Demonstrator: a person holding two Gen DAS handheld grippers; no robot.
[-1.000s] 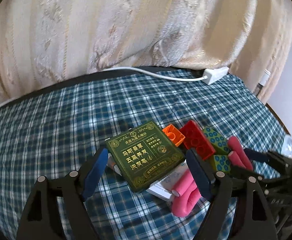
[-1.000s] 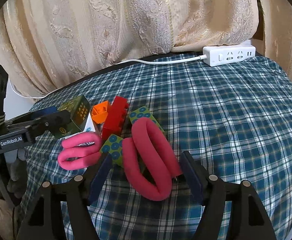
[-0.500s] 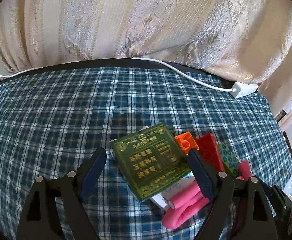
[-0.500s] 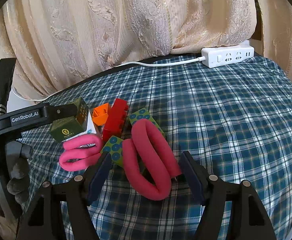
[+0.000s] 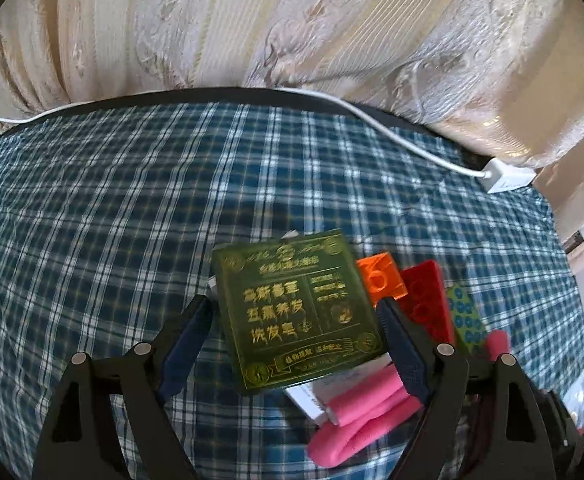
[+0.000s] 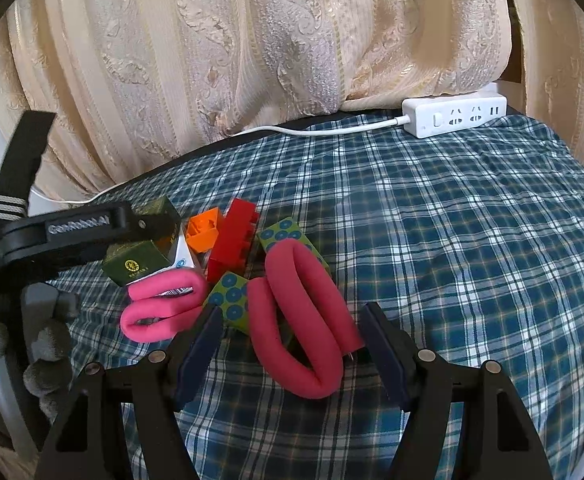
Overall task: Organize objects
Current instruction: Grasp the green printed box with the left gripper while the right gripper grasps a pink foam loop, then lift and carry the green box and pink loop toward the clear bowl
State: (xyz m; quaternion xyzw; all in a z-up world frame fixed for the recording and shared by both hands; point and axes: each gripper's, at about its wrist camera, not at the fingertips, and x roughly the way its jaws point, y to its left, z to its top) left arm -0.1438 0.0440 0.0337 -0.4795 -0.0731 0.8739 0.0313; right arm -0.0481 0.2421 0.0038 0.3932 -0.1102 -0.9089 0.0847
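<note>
Checked cloth [image 5: 132, 208]: blue-and-white, covers the whole table; its far edge meets a dark rim below the curtain [image 5: 252, 32].

Left gripper [image 5: 295, 320]: jaws spread wide, holding nothing; the fingers stand on either side of the green box without clear contact. In the right view it comes in from the left, over the box's near end.

Green box [image 5: 297, 312]: flat, gold lettering, tilted, resting on top of a white packet [image 5: 311, 396].

Orange brick [image 5: 381, 278]: just beside the box's right corner.

Red brick [image 5: 427, 300]: touching the orange brick on its right.

Dotted blocks: green with blue rings; one [image 6: 288, 236] beyond the dark-pink loop, one [image 6: 230, 300] near the right gripper's left finger.

Pink loop [image 6: 164, 306]: folded foam tube, lying over the white packet's near end.

Dark-pink loop [image 6: 303, 316]: larger folded foam tube, its bend nearest the right wrist camera, between the right gripper's fingers.

Right gripper [image 6: 292, 336]: jaws wide apart around the dark-pink loop, not closed on it; whether the pads touch the foam cannot be told.

Power strip [image 6: 455, 114]: white, at the far right edge of the table, its cord [image 6: 323, 130] running left along the rim.

Open room: bare cloth to the left of and beyond the green box in the left view; bare cloth across the whole right side, between the pile and the power strip, in the right view.
</note>
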